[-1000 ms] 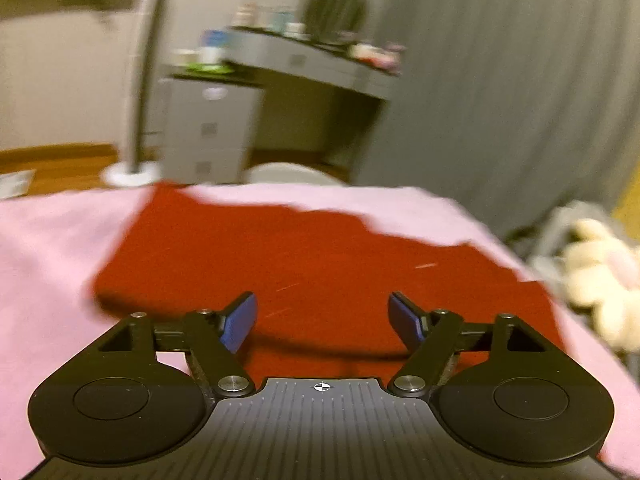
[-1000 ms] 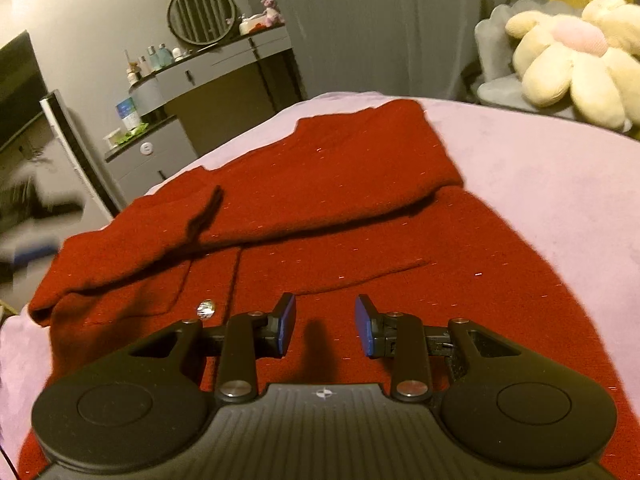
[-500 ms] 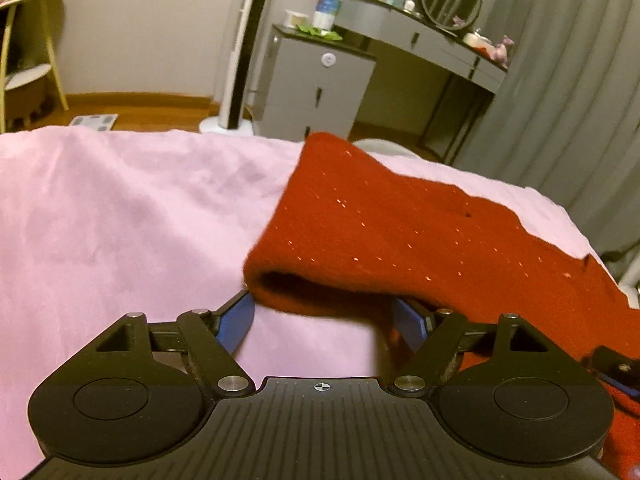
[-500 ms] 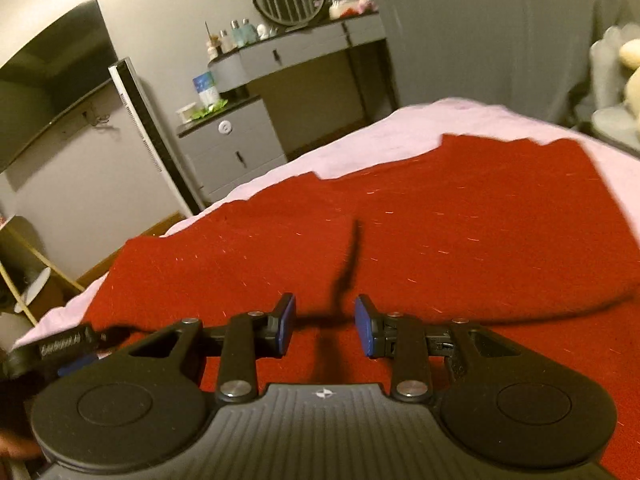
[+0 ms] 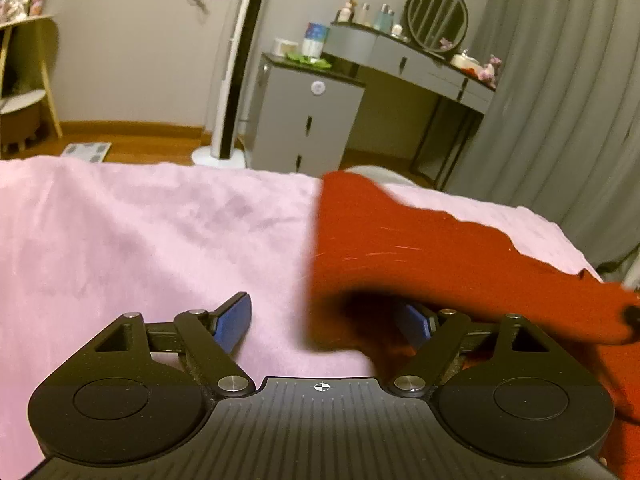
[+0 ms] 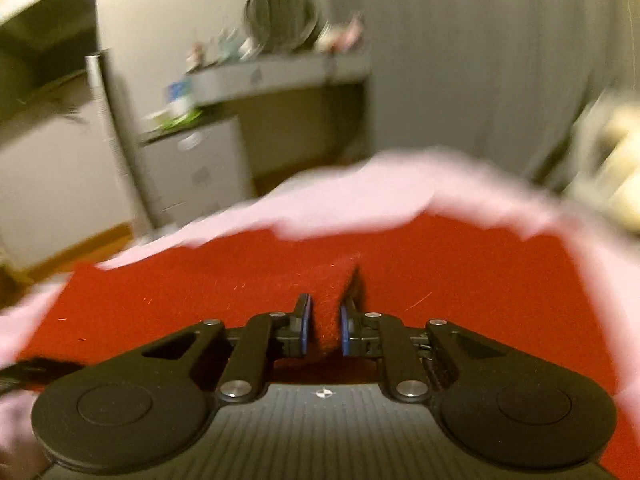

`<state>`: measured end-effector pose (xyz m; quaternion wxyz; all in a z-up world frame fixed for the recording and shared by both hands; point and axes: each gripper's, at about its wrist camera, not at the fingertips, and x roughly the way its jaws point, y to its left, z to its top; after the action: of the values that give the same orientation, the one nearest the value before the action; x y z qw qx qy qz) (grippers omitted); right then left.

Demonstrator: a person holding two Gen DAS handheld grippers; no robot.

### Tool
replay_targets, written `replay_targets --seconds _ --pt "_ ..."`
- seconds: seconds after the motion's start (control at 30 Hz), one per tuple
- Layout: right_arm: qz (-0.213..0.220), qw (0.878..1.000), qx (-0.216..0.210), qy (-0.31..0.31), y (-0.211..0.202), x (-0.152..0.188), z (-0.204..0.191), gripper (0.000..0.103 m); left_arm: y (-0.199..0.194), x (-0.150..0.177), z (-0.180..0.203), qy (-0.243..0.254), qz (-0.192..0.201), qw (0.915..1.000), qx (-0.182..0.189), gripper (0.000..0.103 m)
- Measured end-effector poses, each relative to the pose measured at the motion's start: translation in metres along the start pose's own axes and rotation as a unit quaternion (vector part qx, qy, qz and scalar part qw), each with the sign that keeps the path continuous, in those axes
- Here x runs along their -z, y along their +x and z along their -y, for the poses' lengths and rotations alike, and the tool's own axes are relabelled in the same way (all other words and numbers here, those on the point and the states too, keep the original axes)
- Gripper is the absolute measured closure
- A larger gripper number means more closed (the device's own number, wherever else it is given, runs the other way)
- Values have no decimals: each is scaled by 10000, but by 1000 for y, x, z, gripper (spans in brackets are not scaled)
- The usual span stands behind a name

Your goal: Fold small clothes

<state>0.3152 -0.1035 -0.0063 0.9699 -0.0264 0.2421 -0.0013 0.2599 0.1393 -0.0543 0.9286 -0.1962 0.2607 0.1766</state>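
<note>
Here a fold is being started: a raised ridge of the red garment (image 6: pixel 400 280) is caught between the blue pads of the right gripper (image 6: pixel 323 330), whose jaws are closing on it w/ only a narrow gap left, so the pinch is judged made or nearly so. The left gripper (image 5: pixel 326 322) is held wide and its jaws are opening; a blurred red corner hangs between them, the right pad half hidden behind it, but no pad is seen pressing, so nothing is judged held on that side. The garment is spread on the pink blanket (image 5: pixel 140 240), its far edge lying short of the blanket's end; most of it lies to the right in the left wrist view. Next, a second hold is prob. needed: the loose corner should be taken by the left gripper so both ends can be carried over together and laid flat, edges matched. Slack cloth may slip if the pinch is shallow. Count: one red garment, one blanket, two grippers. Behind, one round mirror (image 5: pixel 436 16) is seen on a grey dresser (image 5: pixel 404 60), plus one cabinet (image 5: pixel 308 120); the small bottles are too blurred for counting.
</note>
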Motion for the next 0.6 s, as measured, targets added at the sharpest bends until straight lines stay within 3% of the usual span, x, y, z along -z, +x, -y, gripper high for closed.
replay_targets --seconds 0.07,0.1,0.2,0.3,0.43,0.47,0.53,0.6 --pt "14 9976 654 -225 3 7 14 90 5 2 1 -41 -175 9996 195 19" --pt "-158 9968 756 -227 8 12 23 90 8 3 0 -137 -327 9987 377 19" --pt "-777 9955 355 412 19 26 54 86 10 6 -1 -301 -355 9976 512 20" --pt "-930 9895 66 1102 19 33 76 73 11 6 0 -232 -349 9979 485 20" --pt "-1022 9832 -382 1461 25 35 81 67 12 8 6 -91 -330 9982 497 20" --pt "-1020 9846 -403 1365 27 33 78 67 12 9 8 -43 -334 9982 494 20" --pt "-1039 9888 -378 1003 28 30 69 88 12 11 13 96 -313 9984 464 19" --pt "-859 9946 -174 557 26 25 63 89 11 13 17 239 -289 9984 423 19"
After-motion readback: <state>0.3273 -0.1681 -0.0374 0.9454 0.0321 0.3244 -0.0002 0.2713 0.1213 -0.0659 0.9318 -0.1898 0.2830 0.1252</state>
